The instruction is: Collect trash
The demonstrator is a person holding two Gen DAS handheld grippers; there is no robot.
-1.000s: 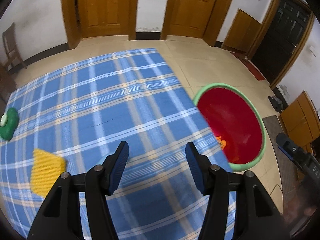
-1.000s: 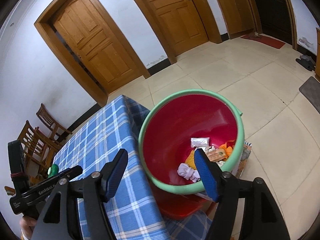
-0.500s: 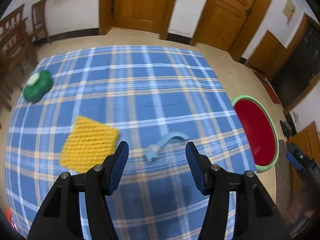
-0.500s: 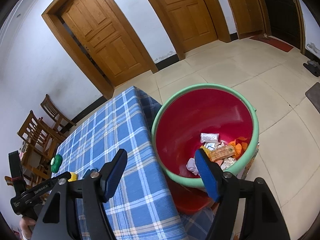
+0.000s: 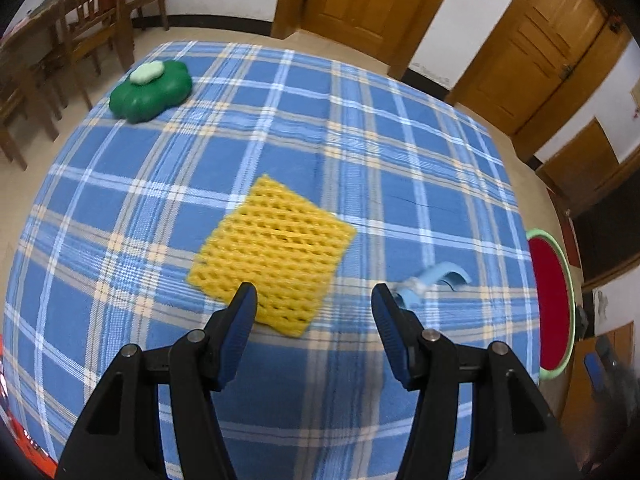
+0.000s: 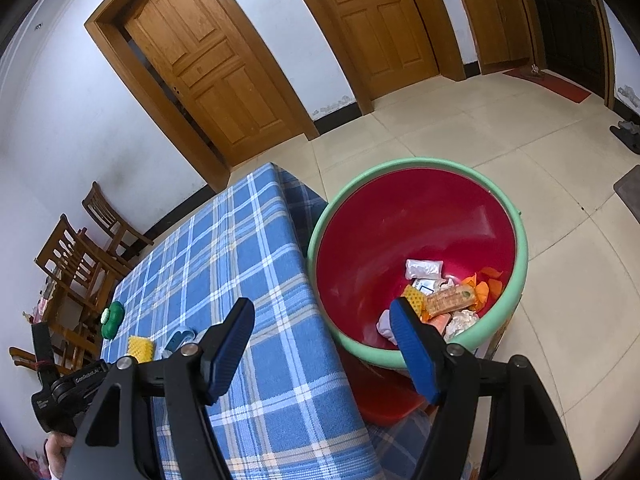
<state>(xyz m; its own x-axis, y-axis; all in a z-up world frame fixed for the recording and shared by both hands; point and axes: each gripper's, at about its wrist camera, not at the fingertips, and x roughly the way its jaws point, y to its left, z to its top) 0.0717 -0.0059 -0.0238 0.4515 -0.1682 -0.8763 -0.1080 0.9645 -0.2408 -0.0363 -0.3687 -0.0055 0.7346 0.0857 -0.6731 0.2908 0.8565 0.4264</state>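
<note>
On a blue plaid tablecloth (image 5: 168, 168), two hand-held grippers hover with their jaws spread wide and nothing between them.

Left gripper (image 5: 314, 304) points down at the cloth, its blue ribbed pads just above the near corner of a square yellow foam net (image 5: 272, 252), a soft lattice lying flat. Just to the right lies a small pale blue curved scrap (image 5: 430, 282), slightly blurred. A glossy green flower-shaped item (image 5: 150, 92) with a pale oval on top sits near the far left corner, well apart from both. Wooden chairs (image 5: 92, 20) stand beyond the table. Right gripper (image 6: 324, 320) is held over the table's edge, facing a round bin (image 6: 516, 280), red inside with a mint green rim, standing on the tiled floor against the table. Wrappers, crumpled paper and orange scraps (image 6: 444, 298) lie at its bottom.
</note>
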